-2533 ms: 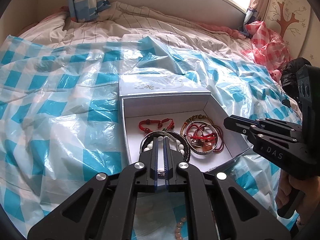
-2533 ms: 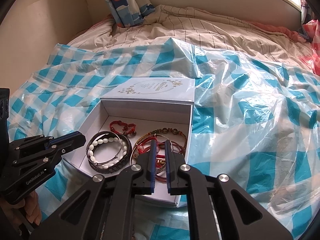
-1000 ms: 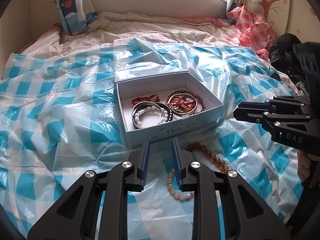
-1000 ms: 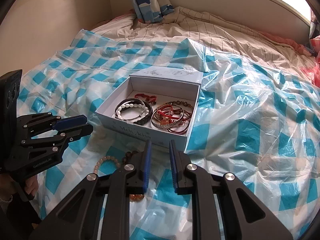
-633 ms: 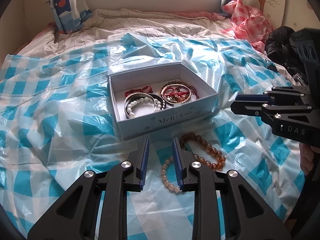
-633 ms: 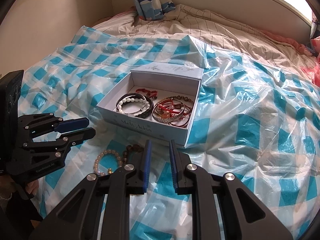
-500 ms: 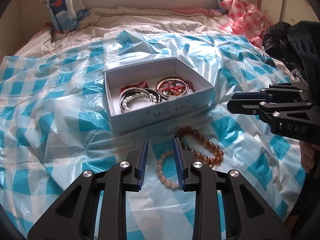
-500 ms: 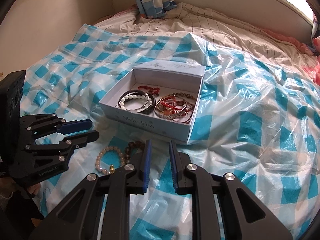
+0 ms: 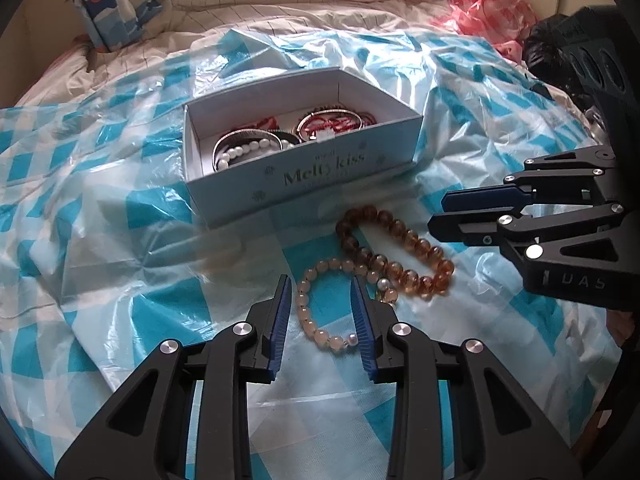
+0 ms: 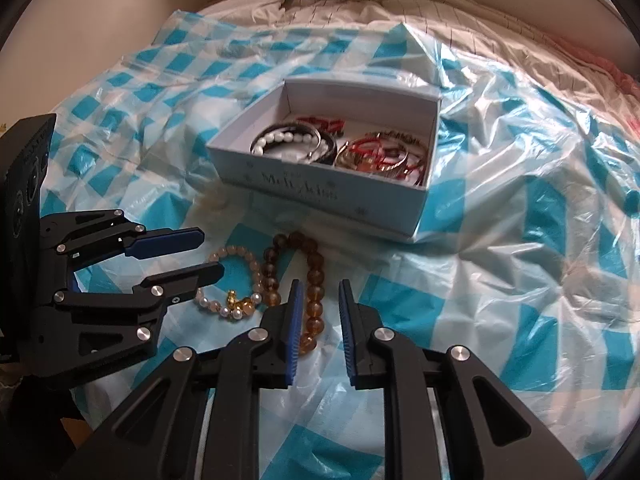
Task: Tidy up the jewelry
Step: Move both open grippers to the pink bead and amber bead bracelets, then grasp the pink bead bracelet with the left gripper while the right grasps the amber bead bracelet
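A pale blue jewelry box (image 9: 320, 178) (image 10: 304, 190) holds a white pearl bracelet (image 9: 244, 148), dark bangles and red and metal bracelets (image 10: 380, 156). In front of it on the checked plastic sheet lie a pale peach bead bracelet (image 9: 316, 326) (image 10: 230, 258) and a larger amber bead bracelet (image 9: 400, 256) (image 10: 312, 276). My left gripper (image 9: 320, 288) (image 10: 200, 250) is open, its fingers either side of the peach bracelet. My right gripper (image 10: 319, 286) (image 9: 436, 212) is open and empty just over the amber bracelet.
A blue-and-white checked plastic sheet (image 9: 100, 208) covers the bed. Striped bedding (image 9: 260, 4) and a blue patterned pillow (image 9: 104, 4) lie behind the box. A red checked bag (image 9: 488, 4) and a black bag (image 9: 548, 44) sit at the far right.
Both grippers have pulled back from the box and dropped low toward the two bead bracelets in front of it. The left gripper has opened and now straddles the peach bracelet.
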Available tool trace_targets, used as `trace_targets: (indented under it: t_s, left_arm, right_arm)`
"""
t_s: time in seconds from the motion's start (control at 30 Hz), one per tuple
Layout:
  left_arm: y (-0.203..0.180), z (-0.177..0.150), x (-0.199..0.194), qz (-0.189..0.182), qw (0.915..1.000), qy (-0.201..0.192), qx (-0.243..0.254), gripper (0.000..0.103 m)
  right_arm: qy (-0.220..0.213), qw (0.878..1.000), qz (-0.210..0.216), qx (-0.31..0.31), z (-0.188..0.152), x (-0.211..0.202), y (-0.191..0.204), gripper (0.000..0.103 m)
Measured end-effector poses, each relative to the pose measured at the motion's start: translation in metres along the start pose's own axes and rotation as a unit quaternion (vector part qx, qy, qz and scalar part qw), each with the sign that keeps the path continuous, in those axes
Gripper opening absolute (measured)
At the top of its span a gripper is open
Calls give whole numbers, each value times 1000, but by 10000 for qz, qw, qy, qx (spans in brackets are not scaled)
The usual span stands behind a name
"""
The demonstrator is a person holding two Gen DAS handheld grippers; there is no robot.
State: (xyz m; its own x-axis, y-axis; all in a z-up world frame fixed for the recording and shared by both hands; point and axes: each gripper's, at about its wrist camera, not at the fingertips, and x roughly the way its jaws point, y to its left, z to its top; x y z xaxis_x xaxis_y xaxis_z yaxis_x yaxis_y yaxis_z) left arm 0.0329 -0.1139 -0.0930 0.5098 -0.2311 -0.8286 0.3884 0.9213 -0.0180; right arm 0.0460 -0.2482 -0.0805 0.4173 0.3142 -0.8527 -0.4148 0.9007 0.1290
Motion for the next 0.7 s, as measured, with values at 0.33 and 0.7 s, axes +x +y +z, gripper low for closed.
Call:
trace_targets:
  t_s: [0.33,0.7]
  left_arm:
    - [0,-1,7,2,10000,84,-8,32]
    - [1,-3,14,25,9999,157,-58,36]
  right_arm:
    - [157,9999,25,-43,-1,13,2,25]
    - [300,9995,-21,-36,-3,26,2,25]
